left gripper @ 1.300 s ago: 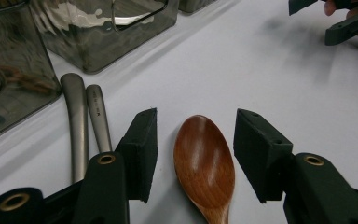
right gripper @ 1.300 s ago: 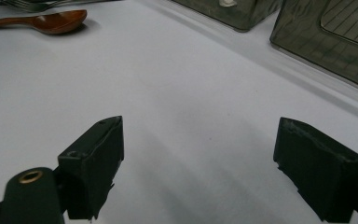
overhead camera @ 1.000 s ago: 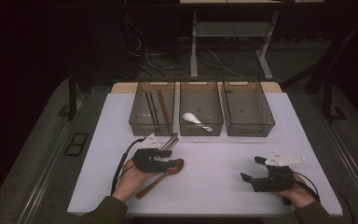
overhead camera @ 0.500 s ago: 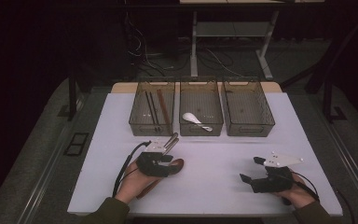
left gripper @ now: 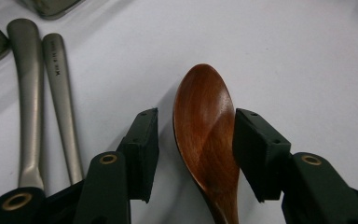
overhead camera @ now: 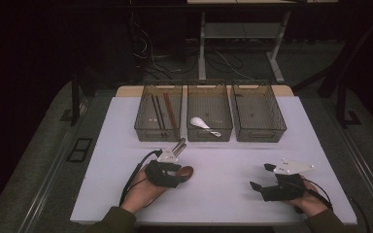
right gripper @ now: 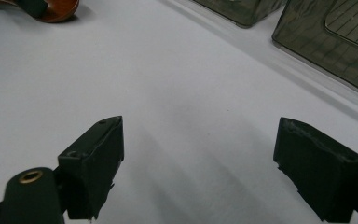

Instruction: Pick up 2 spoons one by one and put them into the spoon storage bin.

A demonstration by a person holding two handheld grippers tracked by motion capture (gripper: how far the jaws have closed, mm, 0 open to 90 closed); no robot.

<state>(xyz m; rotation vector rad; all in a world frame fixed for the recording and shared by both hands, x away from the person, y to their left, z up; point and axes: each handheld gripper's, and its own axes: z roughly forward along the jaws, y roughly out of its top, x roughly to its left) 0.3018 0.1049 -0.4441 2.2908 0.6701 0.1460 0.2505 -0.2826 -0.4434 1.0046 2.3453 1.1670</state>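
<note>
Left gripper [left gripper: 193, 140] straddles the wooden spoon [left gripper: 205, 135] lying on the white table [overhead camera: 233, 174], jaws parted, one pad touching the bowl: grasp step. Next, judged: close, lift, carry toward the trays [overhead camera: 209, 114]. Right gripper [right gripper: 198, 163] rests agape.

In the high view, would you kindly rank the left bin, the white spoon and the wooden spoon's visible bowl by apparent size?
1. Left bin
2. White spoon
3. Wooden spoon, its handle hidden under the left gripper, so its full size is unsure.
</note>
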